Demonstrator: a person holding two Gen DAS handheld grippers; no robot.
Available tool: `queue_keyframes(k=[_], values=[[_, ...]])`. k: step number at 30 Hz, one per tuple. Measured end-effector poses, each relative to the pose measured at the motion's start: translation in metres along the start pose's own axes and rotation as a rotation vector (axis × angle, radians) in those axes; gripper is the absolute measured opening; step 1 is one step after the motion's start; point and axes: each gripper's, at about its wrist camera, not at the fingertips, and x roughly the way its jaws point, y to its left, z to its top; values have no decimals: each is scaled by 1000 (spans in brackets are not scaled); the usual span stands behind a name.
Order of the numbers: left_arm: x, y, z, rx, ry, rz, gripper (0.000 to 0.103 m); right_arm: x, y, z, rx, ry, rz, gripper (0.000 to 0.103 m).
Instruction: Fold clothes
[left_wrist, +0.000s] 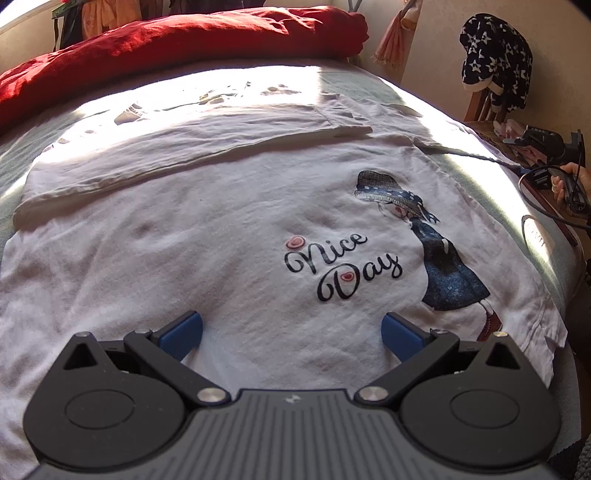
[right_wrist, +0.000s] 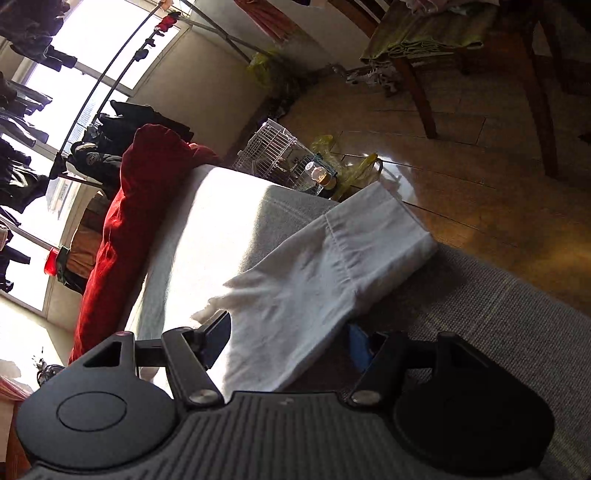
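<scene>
Beyond both claws lies the bed (left_wrist: 436, 110), covered in a pale grey-green sheet and lit by strong sun across its far half. Along its far edge, well ahead of our left claw, runs a long red quilt (left_wrist: 177, 40), rolled up against the wall.

Directly ahead of and beneath our left claw (left_wrist: 291, 332) spreads the white T-shirt (left_wrist: 221, 229), flat on the bed with its print facing up: the words "Nice Day" (left_wrist: 340, 266) ahead and to the right of the claw, and a girl in a blue dress and hat (left_wrist: 436, 254) further right. The shirt's far side is folded over onto itself, forming a long flap ahead of the claw. Our left claw is spread wide, its blue pads (left_wrist: 183, 334) apart over the cloth and pinching nothing.

Our right claw (right_wrist: 288, 341) has white cloth of the T-shirt's sleeve (right_wrist: 332, 266) running between its fingers; the cloth rises ahead of the claw and its hemmed end hangs over the bed's edge. The fingers stand somewhat apart with the cloth between them, and we cannot tell whether they pinch it.

Ahead of the right claw, on the wooden floor (right_wrist: 480, 206), stands a white wire cage (right_wrist: 273, 151). To the far right of the left claw, a hand (left_wrist: 572, 184) holds a black handle.
</scene>
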Motion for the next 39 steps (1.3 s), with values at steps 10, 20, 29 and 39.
queue_keyframes(k=[10,20,29,39], values=[[4,-1,3,0,1,11,102,20,0,15,16,-25,31,64],[4,-1,2,2,-8,17,102,22,1,11,34,-33,40,73],[4,-2,0,3,-18,18,102,27,24,5,-19,-12,33,103],[3,-1,-2,12,-29,13,102,35,49,1,-59,34,-127,103]])
